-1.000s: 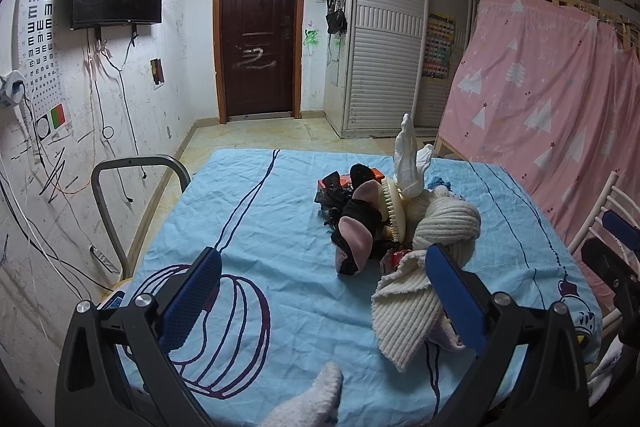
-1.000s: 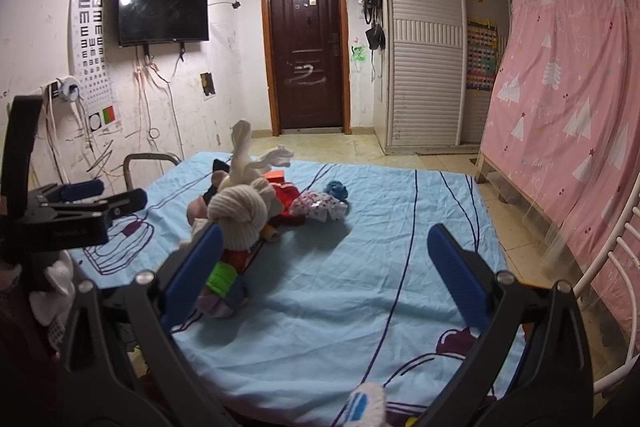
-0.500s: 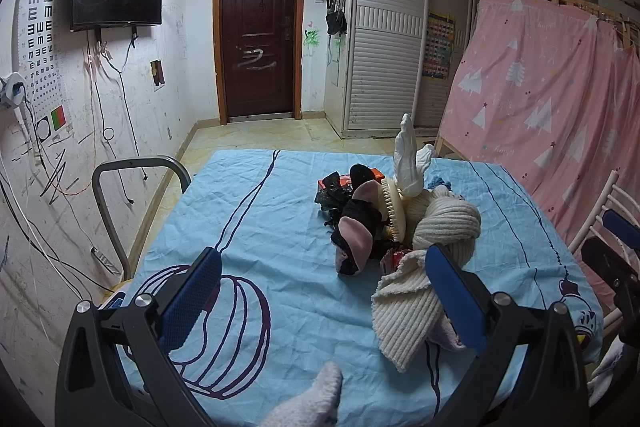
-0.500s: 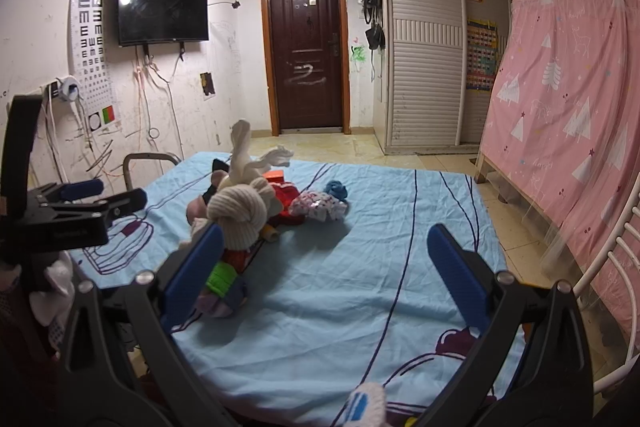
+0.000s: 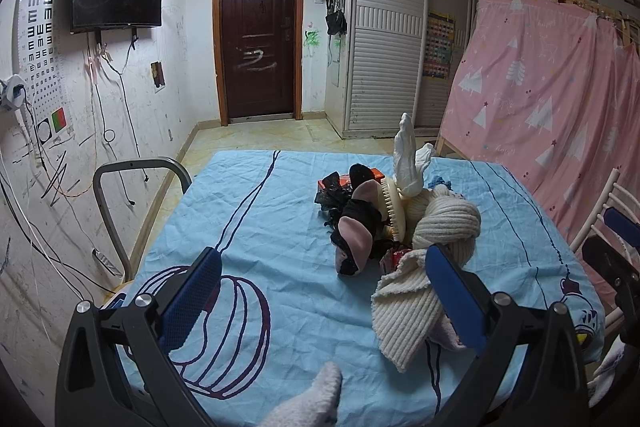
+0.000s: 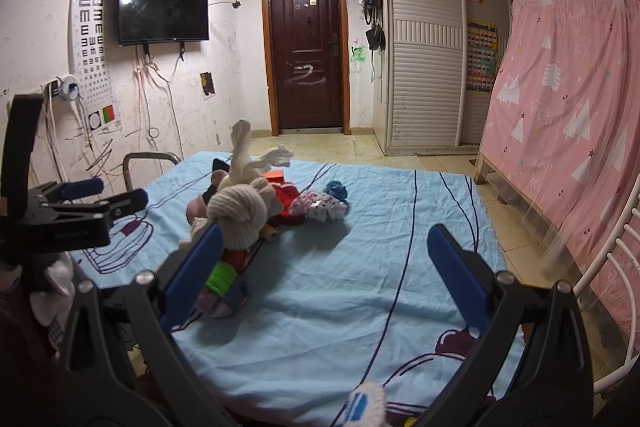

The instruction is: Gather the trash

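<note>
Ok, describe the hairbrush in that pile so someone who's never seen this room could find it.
Start at the blue bedsheet and find the heap of socks and clutter near its middle. The hairbrush stands on edge between the black and pink sock and the cream knitted ball; it is the only hard, bristled thing there.

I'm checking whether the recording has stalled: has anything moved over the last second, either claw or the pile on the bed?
Nothing visibly changed. The left claw and the right claw hang open and empty above the blue sheet, and the pile of clothes and clutter lies exactly as before.
</note>
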### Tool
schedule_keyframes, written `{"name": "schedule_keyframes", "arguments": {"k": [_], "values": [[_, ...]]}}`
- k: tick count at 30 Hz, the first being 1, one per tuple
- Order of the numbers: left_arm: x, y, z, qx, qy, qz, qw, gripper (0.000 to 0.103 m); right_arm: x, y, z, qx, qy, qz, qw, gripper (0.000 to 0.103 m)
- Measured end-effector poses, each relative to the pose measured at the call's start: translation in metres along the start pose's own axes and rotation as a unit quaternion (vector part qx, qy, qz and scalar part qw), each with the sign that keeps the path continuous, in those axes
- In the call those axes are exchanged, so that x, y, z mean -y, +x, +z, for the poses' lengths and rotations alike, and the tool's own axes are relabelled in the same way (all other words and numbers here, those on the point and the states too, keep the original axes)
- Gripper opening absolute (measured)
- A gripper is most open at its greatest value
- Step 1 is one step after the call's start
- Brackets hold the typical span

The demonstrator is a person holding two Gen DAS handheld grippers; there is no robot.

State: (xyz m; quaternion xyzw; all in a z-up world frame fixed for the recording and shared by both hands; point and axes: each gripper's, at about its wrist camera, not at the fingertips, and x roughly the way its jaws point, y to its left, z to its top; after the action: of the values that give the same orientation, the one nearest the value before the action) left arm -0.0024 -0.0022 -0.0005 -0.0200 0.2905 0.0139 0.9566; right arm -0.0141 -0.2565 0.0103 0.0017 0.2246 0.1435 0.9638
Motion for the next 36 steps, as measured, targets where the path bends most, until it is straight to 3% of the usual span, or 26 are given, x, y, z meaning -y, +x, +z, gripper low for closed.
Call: {"name": "schedule_keyframes", "arguments": {"k": [18, 27, 33, 36], "values": [[0.001, 0.001, 0.000, -0.002, 0.002, 0.001, 1.0000, 0.093, -0.001, 0.000, 0.001, 0.000, -0.001, 0.001, 1.000, 0.099], [0.005, 0.008, -0.002, -0.035, 0.016, -0.066, 0.9971, 0.093, -0.010, 0.011, -0.004, -0.022, -0.022, 0.034, 0.999, 0.098], [0.018, 0.019, -0.010, -0.058, 0.042, -0.083, 0.9940, 0.093, -0.017, 0.029, -0.016, -0.055, -0.036, 0.069, 0.995, 0.098], [0.025, 0.029, -0.015, -0.077, 0.050, -0.097, 0.9911, 0.087, -0.016, 0.035, -0.018, -0.062, -0.036, 0.074, 0.995, 0.098]]}}
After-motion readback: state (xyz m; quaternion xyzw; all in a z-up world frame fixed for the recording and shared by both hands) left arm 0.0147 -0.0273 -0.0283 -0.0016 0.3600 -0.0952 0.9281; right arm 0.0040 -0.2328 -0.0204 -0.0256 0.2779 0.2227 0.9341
